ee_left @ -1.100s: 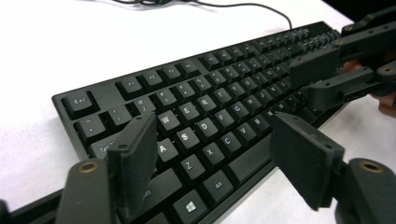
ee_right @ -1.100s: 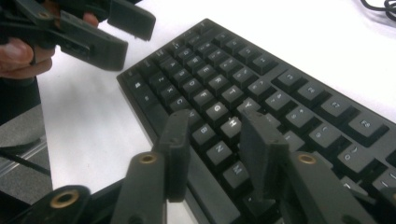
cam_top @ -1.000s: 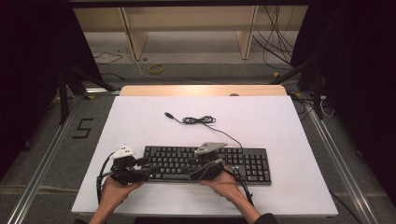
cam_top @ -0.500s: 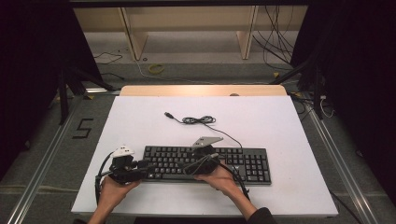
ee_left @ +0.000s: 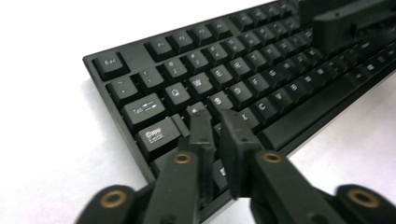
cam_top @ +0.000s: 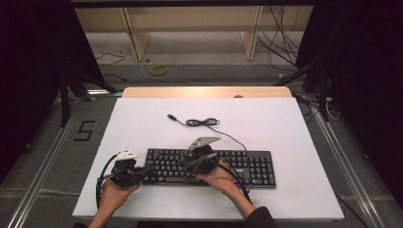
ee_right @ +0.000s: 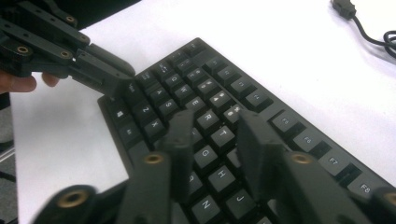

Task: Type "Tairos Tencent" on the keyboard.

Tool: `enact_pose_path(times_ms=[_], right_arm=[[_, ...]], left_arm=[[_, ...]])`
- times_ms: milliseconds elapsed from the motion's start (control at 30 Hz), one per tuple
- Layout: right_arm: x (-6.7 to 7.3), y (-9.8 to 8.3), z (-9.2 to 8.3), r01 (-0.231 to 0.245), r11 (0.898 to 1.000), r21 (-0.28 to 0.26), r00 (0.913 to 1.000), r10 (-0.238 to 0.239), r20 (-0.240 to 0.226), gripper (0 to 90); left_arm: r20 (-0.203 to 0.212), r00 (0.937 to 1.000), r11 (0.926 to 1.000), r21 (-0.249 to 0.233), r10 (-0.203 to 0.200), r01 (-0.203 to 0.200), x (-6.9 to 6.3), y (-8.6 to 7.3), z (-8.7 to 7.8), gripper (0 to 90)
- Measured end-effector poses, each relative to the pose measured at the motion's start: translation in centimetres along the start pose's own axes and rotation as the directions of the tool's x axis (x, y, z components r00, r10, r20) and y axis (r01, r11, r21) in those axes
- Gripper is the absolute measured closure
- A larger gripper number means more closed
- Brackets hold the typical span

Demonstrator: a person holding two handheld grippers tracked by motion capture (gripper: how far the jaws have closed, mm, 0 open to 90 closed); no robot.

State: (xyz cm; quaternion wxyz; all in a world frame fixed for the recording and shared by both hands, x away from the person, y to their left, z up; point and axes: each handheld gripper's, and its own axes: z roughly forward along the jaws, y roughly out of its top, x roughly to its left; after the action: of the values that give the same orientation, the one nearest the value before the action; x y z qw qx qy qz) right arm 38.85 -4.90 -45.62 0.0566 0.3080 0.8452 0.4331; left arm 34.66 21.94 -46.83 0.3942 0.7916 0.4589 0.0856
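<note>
Your white table carries the black keyboard near its front edge, its cable coiled just behind. Your right gripper hovers over the middle letter keys, its jaws moderately apart after just closing, nothing between them. Your left gripper sits at the keyboard's left end, pinched nearly together over the A and S keys.

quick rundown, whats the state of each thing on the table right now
keyboard: flat on the table, keys up, parallel to the near edge.
keyboard cable: unplugged, loosely coiled behind the keyboard, plug lying free.
left gripper: shut, jaws just closed, tips over the A and S keys.
right gripper: open, jaws closing, nothing between them, over the middle letter keys.
</note>
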Motion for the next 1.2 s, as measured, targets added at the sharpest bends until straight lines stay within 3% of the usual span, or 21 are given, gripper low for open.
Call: enact_pose_path(times_ms=[167, 367, 633, 1200], right_arm=[[-0.1, 0.3, 0.9, -0.007, 1.0, 0.022, 0.9999, 0.007, 0.011, 83.2], [0.0, 0.8, 1.9, -0.009, 0.999, 0.04, 0.9997, 0.008, 0.021, 90.0], [-0.2, 0.7, 2.9, -0.01, 0.997, 0.074, 0.9994, 0.008, 0.033, 90.0], [-0.3, 0.5, 3.5, -0.011, 0.995, 0.095, 0.9993, 0.008, 0.037, 90.0]], left_arm=[[-0.006, 1.0, 0.9999, 0.015, 0.007, -0.007, 0.0, 0.0, 0.1, 89.3], [-0.011, 0.9999, 0.9998, 0.018, 0.003, -0.003, 0.2, 0.0, 0.1, 89.3], [-0.009, 1.0, 0.9995, 0.032, 0.003, -0.003, 0.4, -0.1, 0.3, 89.3], [-0.004, 1.0, 0.9983, 0.058, 0.001, -0.001, 0.5, -0.2, 0.7, 89.3]])
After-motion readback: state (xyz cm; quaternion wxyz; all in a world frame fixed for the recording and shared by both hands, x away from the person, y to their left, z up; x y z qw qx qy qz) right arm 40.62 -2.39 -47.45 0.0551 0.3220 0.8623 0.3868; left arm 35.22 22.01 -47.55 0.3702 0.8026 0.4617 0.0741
